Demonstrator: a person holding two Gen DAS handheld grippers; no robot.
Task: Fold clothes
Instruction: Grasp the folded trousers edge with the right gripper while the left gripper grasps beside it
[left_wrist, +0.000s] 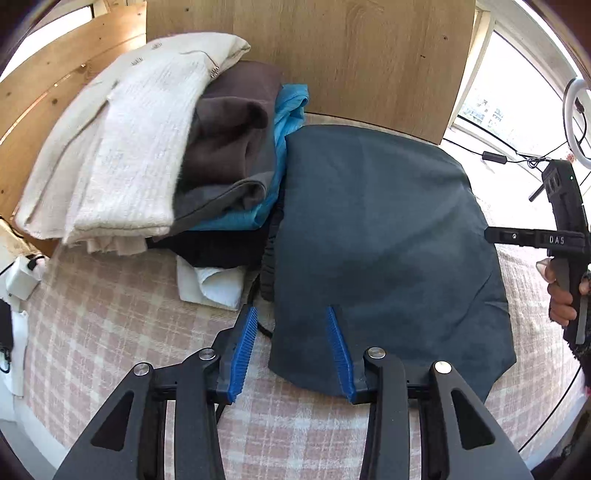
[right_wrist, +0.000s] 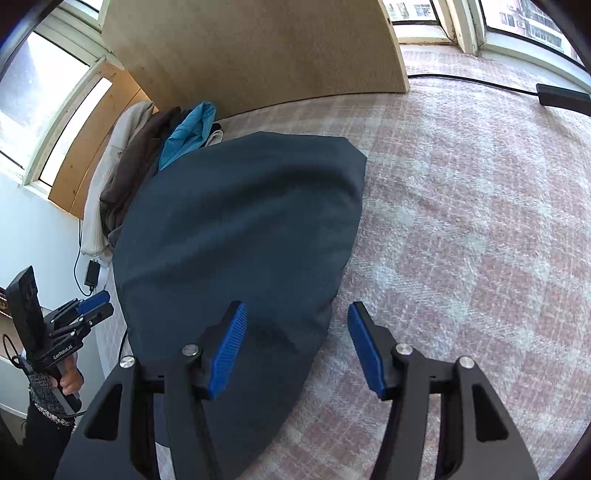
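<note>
We have the dark blue garment (left_wrist: 380, 236) lying flat on the checked bed cover (left_wrist: 110, 332), pressed up against the pile of folded clothes (left_wrist: 155, 147) that sits on its left side near the wooden board (left_wrist: 314, 55). Its long axis runs away from us toward that board, so the near hem is the end that both hands can reach. Our left tongs (left_wrist: 291, 350) sit right at the near left corner of the garment: one blue pad hangs over the bare cover just off the cloth edge, the other over the cloth itself, so the edge runs between the jaws. They stand partly spread and pinch nothing; whether the tips touch the fabric we cannot tell. Our right tongs (right_wrist: 299, 347) are spread wider and likewise hold nothing, straddling the near right edge of the garment (right_wrist: 236, 236), with one pad over the cloth and the other over the bed cover (right_wrist: 461, 221). Each hand looks about equally near to its own corner. We judge that the coming move turns on this: with an edge between each pair of jaws, both could close on the near hem and carry it along the long axis toward the far end, folding the piece in half. The thin hem lying flat may slip out of a shallow pinch.
</note>
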